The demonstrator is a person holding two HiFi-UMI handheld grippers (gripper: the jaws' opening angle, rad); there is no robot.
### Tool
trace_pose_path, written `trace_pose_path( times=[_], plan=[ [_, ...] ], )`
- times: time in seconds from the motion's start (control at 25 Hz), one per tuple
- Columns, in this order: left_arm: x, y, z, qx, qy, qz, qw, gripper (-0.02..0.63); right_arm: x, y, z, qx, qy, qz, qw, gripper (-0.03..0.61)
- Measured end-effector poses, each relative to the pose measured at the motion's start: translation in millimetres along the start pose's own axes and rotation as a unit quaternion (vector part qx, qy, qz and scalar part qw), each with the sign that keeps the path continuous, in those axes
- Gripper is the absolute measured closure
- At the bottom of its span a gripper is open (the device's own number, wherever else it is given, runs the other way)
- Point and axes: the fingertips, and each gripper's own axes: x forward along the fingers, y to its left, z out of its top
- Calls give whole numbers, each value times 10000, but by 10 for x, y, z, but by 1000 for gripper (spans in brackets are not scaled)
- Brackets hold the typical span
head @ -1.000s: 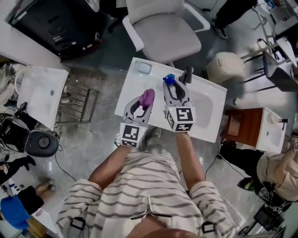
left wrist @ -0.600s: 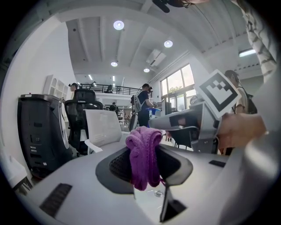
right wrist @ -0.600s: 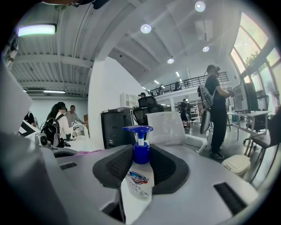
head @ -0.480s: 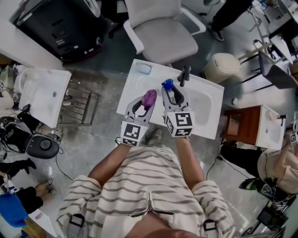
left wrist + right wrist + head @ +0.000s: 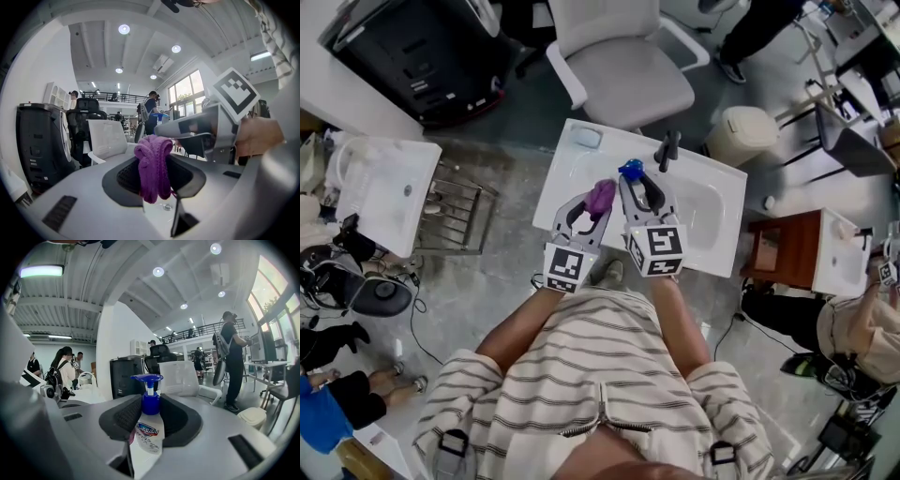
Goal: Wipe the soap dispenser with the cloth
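**Both items in hand; wiping not evidently begun**

Left gripper: jaws closed narrow on the purple cloth, which is bunched into a folded wad standing up and hanging down between the pads.

Right gripper: jaws at medium width, clamped on the neck and shoulder of the soap dispenser. Bottle upright, blue pump head above the jaws.

Position, head view: both grippers sit side by side at centre frame, over the white washbasin, with the black faucet just beyond them toward the top. Cloth and dispenser lie near each other; contact between them cannot be confirmed from any view.

Assessment: pick-up of both items looks done. Remaining, by my reading: bring the cloth against the bottle body, rub over its sides and pump, then set both down.
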Motion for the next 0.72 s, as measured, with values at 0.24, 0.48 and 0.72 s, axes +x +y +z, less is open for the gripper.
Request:
trace_pose_path(
  times=[0.24, 0.48, 0.72],
  plan=[
    [46, -134, 7, 50, -16, -206, 9998, 483, -1, 8, 18, -15, 13, -28, 10000, 448],
    [119, -235, -17, 131, -27, -341, 9993, 483, -14, -38, 4, -33, 35, -54, 10000, 448],
    [203, -432, 20, 459, -123, -526, 9975, 483, -48, -17, 44, -70, 8, -20, 10000, 448]
  ],
)
